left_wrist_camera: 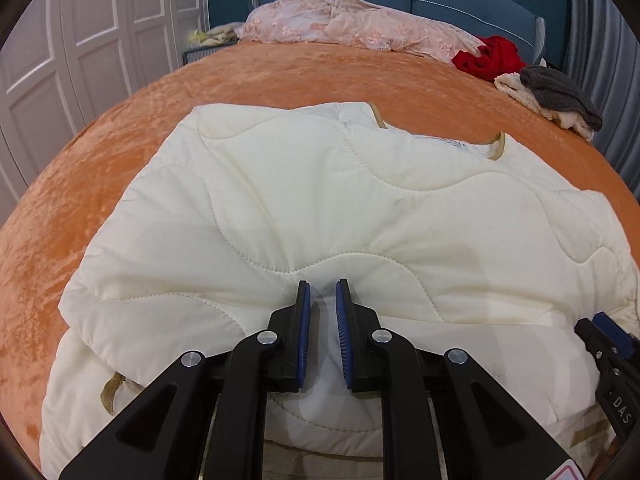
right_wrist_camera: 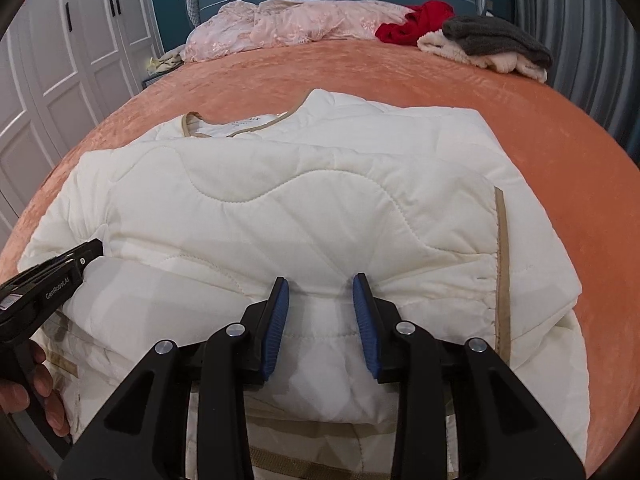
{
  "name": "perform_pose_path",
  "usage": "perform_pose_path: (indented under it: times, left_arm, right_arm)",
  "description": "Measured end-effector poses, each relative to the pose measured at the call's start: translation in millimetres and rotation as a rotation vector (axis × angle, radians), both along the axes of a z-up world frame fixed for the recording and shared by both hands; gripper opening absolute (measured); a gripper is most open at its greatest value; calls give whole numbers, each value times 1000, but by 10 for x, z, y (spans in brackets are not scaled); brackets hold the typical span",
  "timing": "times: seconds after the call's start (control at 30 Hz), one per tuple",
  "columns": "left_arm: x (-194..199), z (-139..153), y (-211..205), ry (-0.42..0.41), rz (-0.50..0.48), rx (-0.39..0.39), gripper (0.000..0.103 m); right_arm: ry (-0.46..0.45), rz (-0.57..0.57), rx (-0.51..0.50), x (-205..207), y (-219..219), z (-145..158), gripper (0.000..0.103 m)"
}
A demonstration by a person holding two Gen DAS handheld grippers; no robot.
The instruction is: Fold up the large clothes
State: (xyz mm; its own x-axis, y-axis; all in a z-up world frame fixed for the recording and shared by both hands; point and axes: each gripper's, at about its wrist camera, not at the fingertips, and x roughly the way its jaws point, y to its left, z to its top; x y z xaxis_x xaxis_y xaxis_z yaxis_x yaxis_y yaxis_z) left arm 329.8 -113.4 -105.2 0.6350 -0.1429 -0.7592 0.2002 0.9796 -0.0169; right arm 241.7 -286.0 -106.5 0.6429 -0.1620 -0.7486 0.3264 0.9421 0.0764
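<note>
1. Cream quilted jacket (left_wrist_camera: pixel 320 208) lies half-folded on the orange velvet bedspread (left_wrist_camera: pixel 280 76).
2. Left gripper (left_wrist_camera: pixel 323 286) slightly parted, fabric between its pads, gripping nothing.
3. Right gripper (right_wrist_camera: pixel 320 280) wider open, empty, poised to pinch the fold edge.

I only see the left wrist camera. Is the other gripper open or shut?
Observer: Open. The right gripper has its fingers spread apart over the white jacket.
Child: Is there any brown on the jacket's right side?
Observer: Yes, a tan trim strip runs down its right edge.
Child: Who's holding the left one?
Observer: A hand is wrapped round the handle of the left gripper, at the lower left of the right wrist view.
</note>
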Motion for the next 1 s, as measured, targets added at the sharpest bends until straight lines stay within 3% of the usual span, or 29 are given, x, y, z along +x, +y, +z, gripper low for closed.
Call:
perform_pose_path:
  times: [0.6,0.8,0.87,0.93,1.0]
  left_arm:
    - [-64,-90,-75,-67,7,53,15]
    - [-46,-44,-80,-52,6,57,15]
    - [-14,53,-35,-14,-1,31,16]
    - [27,193,91,39,-19,-44,29]
    - [83,443,290,33,-5,-130,31]
  right_arm:
    - [-42,-10,-21,-18,-2,-54,32]
    - [-31,-7,-3,-7,-27,-39,33]
    - [-21,4,41,-1,-93,40,36]
    - [-23,22,65,-16,-123,181,44]
    - [-72,38,40,-38,-106,387,54]
